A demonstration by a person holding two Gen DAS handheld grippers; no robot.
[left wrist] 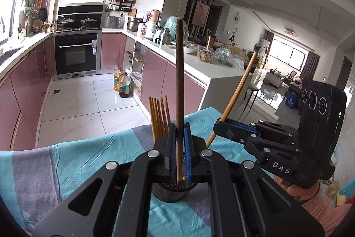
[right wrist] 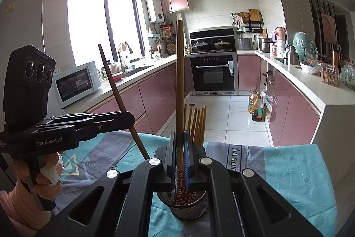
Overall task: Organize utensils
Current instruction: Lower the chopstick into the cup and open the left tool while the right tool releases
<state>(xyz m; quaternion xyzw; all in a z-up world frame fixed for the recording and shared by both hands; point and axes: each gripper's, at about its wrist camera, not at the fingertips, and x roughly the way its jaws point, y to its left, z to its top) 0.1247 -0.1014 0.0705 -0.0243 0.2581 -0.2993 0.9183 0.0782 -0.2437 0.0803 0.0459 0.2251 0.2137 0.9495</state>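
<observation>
Black linkage arms of the left gripper (left wrist: 177,148) fill the foreground of its own camera, its blue pads pinched on a dark brown chopstick (left wrist: 179,72) held nearly upright, tip lowered toward the mesh holder (left wrist: 170,193) on a teal-and-grey tablecloth (left wrist: 88,148). Alongside, the right gripper (right wrist: 179,154) is likewise clamped on a lighter bamboo chopstick (right wrist: 180,81), whose patterned lower end appears already to sit inside the same mesh holder (right wrist: 188,208) (the fisheye distortion makes the exact depth hard to judge). A bundle of chopsticks (right wrist: 196,123) stands in the basket's far side, fanned slightly. Behind lies a kitchen of pink cabinets (right wrist: 153,101) and a built-in oven (right wrist: 213,74).

Two sticks are converging on one narrow opening at once, and the grippers sit close together: a small tilt of either wrist could knock the heads together or lever a stick against the rim. With a light, freestanding basket on loose cloth, such a nudge could tip it and spill the bundle. Letting go before a tip is well inside would send that chopstick falling outside onto the cloth.
</observation>
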